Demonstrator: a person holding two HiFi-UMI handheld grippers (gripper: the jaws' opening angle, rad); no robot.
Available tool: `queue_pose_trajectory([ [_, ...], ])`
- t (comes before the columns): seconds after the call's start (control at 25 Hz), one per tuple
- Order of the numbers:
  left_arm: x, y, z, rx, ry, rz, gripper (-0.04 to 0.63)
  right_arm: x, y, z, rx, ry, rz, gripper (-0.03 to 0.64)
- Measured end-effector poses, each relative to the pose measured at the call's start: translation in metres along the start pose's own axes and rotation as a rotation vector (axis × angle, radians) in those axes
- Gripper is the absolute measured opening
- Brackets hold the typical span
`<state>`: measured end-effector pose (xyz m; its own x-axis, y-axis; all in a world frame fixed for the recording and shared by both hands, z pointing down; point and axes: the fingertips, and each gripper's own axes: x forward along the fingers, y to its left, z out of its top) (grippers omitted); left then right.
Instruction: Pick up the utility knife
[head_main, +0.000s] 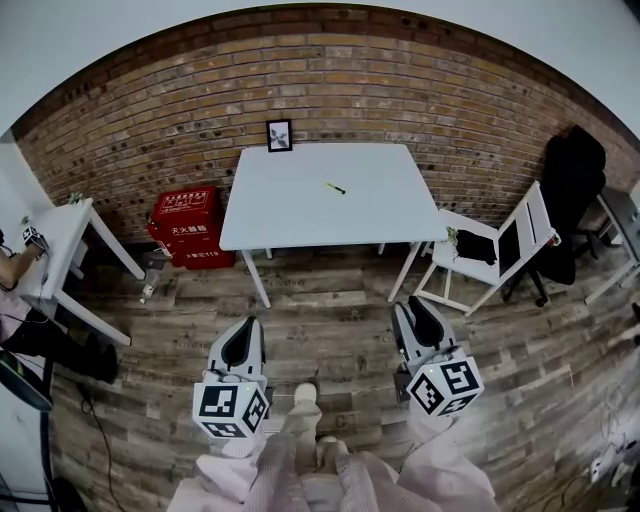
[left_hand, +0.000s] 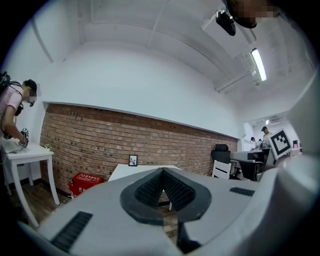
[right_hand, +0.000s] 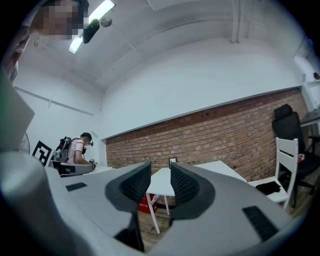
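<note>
Distance is what the coming move turns on: the utility knife (head_main: 335, 187) lies close to the middle of the white surface (head_main: 260, 225) that stands against the brick wall. It is well apart from both tools, with a stretch of wooden floor between. Seen from the head view, the knife is straight ahead and falls almost midway between the left tool (head_main: 247, 330) and the right tool (head_main: 412, 312), perhaps a shade nearer the right. Its long axis runs slantwise, the far end toward the left and the near end toward the right, more across the line of approach than along it. Which end carries the blade is too small to tell. The left tool has its jaws pressed together at the tips with nothing in them. The right tool has its jaws a narrow way apart, and only the distant surface shows through the gap. Both point level toward the wall. By my reading the task is at its very start, with the approach not yet made. The right tool, already parted, looks the likelier one to reach in and close across the knife's narrow width. A small picture frame (head_main: 279, 135) stands at the surface's back edge, clear of the knife.
</note>
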<state>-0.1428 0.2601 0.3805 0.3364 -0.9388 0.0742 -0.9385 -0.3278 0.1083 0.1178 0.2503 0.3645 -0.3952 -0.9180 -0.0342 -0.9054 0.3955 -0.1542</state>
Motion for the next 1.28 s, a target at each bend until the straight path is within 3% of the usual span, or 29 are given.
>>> queue_pose_trajectory([
  [0.4,0.09,0.033,0.007,0.013,0.016,-0.04,-0.006,0.079,-0.034,-0.012,0.01,0.009,-0.024,0.146],
  [1.28,0.241,0.108,0.017,0.01,0.042,-0.119,-0.006,0.228,-0.07,-0.026,0.034,0.038,-0.078,0.146],
])
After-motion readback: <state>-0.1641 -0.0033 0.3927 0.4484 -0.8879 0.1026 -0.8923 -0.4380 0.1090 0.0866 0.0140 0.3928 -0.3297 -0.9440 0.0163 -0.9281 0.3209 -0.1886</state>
